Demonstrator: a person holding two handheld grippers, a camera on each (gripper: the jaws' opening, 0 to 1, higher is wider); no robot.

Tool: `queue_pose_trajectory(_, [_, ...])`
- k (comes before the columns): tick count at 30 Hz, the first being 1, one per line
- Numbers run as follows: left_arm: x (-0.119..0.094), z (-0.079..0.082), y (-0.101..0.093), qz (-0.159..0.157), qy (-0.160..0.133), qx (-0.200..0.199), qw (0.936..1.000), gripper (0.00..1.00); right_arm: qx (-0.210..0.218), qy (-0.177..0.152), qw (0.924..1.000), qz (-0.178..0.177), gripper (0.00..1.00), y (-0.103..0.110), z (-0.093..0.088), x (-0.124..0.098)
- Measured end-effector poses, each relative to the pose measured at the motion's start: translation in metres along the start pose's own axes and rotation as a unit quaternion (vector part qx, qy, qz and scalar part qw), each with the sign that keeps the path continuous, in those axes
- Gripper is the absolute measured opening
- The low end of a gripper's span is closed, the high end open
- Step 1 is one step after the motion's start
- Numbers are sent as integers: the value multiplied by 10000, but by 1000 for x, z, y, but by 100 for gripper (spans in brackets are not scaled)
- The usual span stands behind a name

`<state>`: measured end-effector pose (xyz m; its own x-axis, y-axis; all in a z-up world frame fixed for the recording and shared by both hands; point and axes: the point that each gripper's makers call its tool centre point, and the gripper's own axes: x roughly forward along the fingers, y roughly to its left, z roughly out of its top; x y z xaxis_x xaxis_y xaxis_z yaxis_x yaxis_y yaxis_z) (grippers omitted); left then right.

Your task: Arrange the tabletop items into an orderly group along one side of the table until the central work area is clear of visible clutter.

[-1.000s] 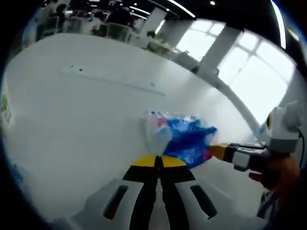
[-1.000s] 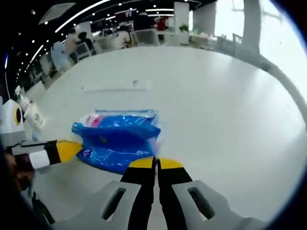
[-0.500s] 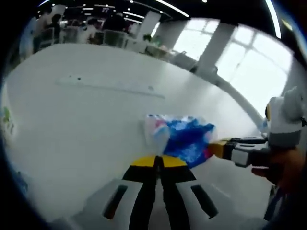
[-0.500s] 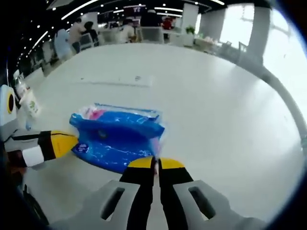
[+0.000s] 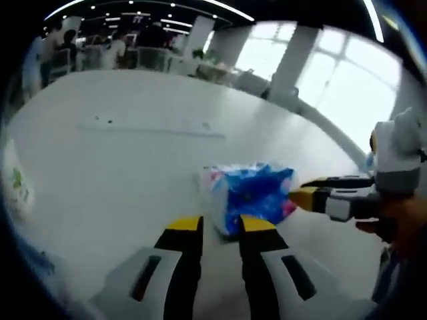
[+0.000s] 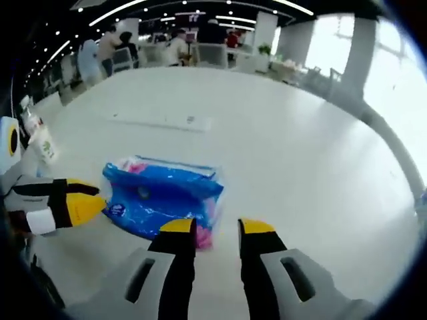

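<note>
Where blue packet lies, power strip beyond, bottle aside.

Ppl at far desks, bright windows (background only).

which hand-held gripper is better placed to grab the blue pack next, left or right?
Left, probably. The left hand-held gripper is open with the blue pack's near edge between its jaws. The right hand-held gripper, also open, sits off the pack's corner.
</note>
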<state>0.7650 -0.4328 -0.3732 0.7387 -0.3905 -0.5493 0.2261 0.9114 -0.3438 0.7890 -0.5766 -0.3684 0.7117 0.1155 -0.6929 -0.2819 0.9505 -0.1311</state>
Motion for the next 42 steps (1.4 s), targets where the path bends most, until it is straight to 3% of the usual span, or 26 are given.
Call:
queue_pose_trajectory(6, [-13,15,-1,46,-199,80,9998,35,228,-226,9995,13,47,-3,10,-11])
queue_pose_trajectory(15, [-44,29,-5,-26,-451,152,9989,53,388,-249,9974,555,62,20,17,-40])
queue_pose_trajectory(18, [-55,30,-2,36,-451,144,9989,64,683,-362,9915,1048,72,38,24,-51])
queue_pose_trajectory(21, [-65,32,1,19,-462,51,9989,74,469,-437,9915,1136,82,42,28,-60])
queue_pose_trajectory(25, [-80,34,9,144,-534,69,9984,87,507,-610,9889,1255,95,49,37,-73])
queue_pose_trajectory(27, [-88,36,13,188,-606,-1,9980,93,337,-705,9893,1235,98,51,42,-78])
queue_pose_trajectory(29, [-97,41,15,246,-785,213,9964,99,227,-718,9890,1271,99,55,45,-84])
queue_pose_trajectory(42, [-141,45,15,158,-793,339,9961,99,217,-796,9785,1888,99,88,56,-110])
